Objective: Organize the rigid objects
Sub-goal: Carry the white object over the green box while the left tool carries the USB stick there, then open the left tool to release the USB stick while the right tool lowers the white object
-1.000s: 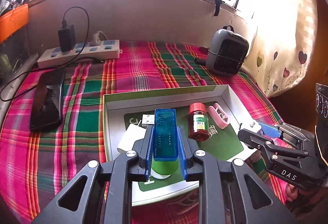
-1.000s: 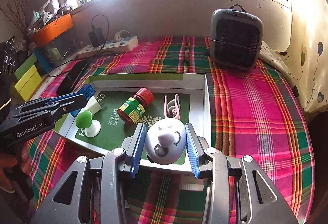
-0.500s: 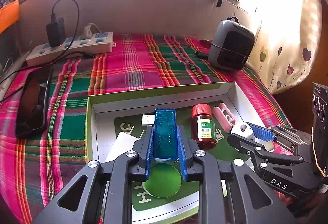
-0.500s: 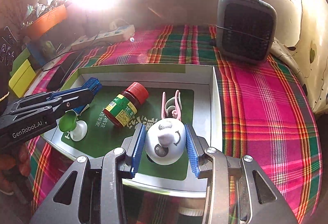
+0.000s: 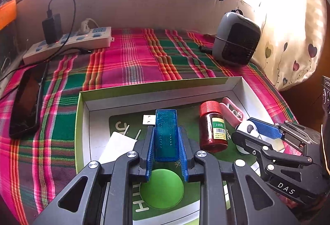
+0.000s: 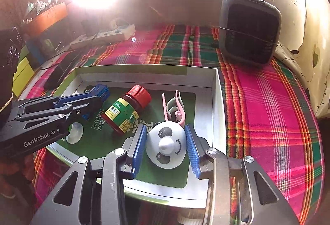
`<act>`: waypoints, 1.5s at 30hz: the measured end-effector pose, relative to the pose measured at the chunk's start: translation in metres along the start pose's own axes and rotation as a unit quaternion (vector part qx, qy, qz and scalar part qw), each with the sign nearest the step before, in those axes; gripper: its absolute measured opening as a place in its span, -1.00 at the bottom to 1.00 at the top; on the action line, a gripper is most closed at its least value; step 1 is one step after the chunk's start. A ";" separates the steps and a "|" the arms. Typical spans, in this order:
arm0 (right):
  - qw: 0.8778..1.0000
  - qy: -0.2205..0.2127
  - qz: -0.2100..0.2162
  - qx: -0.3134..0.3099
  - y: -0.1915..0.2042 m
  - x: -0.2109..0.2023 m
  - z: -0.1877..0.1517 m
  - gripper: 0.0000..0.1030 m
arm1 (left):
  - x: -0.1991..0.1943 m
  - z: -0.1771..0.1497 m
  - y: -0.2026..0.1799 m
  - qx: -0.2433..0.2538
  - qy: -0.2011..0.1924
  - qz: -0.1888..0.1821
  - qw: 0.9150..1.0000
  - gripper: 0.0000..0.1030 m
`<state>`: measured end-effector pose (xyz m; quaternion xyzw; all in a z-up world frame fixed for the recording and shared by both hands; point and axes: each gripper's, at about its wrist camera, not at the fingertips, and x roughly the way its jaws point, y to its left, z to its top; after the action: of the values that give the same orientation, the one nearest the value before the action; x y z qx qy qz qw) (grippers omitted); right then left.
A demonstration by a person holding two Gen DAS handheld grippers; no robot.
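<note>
Mia: Cardboard, that big white and green box (image 5: 237, 84) on the checked cloth (image 6: 268, 101). Both tools hang over it.

Ben: What do they hold?

Mia: The right gripper (image 6: 166, 148) is clamped on a round white panda toy (image 6: 167, 146). The left gripper (image 5: 166, 142) is squeezed tight on a clear blue plastic USB stick (image 5: 166, 132).

Ben: So what step is it?

Mia: Putting things in the box, I think. Next, lower each to a bare spot by the brown red-capped bottle (image 5: 212, 128), then let go.
</note>
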<state>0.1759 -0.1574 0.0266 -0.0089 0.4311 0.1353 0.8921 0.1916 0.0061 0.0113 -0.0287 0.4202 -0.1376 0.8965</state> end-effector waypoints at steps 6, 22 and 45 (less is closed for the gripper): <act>1.000 -0.003 -0.004 -0.006 0.001 0.000 0.000 -0.24 | 0.004 0.000 0.001 -0.004 0.007 0.002 1.000 -0.59; 1.000 -0.007 -0.006 -0.015 0.003 0.001 -0.001 -0.22 | 0.007 -0.001 -0.001 0.004 0.008 0.011 1.000 -0.49; 1.000 -0.024 -0.003 -0.009 0.006 -0.025 -0.010 -0.01 | -0.032 -0.016 -0.008 0.006 -0.007 0.014 1.000 -0.11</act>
<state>0.1519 -0.1583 0.0402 -0.0153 0.4081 0.1364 0.9026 0.1585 0.0076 0.0262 -0.0189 0.4132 -0.1274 0.9015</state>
